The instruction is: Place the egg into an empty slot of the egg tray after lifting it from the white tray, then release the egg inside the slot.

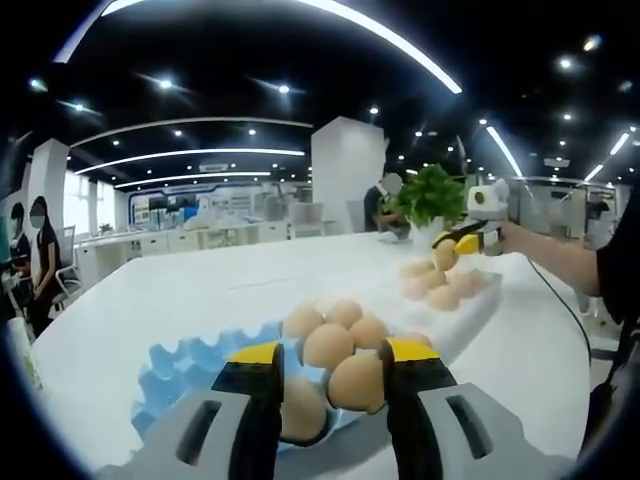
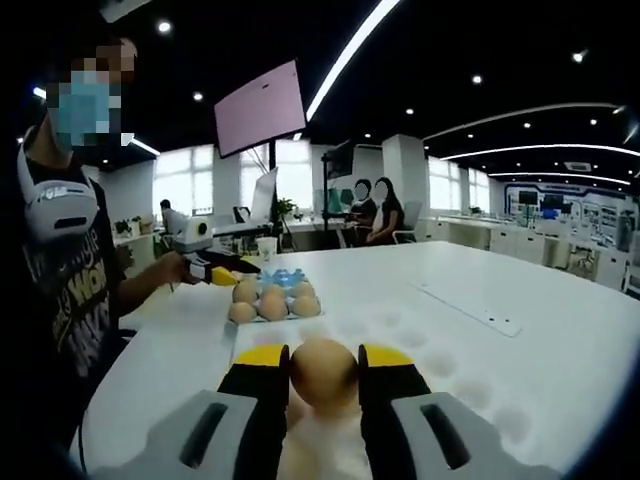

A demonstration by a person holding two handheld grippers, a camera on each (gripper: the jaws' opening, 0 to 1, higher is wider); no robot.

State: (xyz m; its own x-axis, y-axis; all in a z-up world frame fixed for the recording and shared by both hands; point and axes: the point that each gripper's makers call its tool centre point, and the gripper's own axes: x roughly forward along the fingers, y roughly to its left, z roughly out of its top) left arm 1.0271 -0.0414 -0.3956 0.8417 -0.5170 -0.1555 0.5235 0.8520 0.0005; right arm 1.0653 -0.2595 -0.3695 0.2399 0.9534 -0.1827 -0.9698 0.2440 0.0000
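Slippage is the main risk: the smooth egg [image 2: 323, 370] could slide from the right tool [image 2: 324, 372] during the carry, or crack under a harder squeeze. Left tool [image 1: 330, 372] hovers spread above the blue egg tray [image 1: 185, 365], holding nothing. Right tool pinches the egg just above the white tray [image 2: 320, 450], near the desk [image 2: 480, 300] edge.

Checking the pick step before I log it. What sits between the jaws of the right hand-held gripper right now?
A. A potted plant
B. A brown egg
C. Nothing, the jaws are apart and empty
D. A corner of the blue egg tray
B: in the right gripper view the right hand-held gripper has a brown egg clamped between its yellow-tipped jaws, above the white tray.
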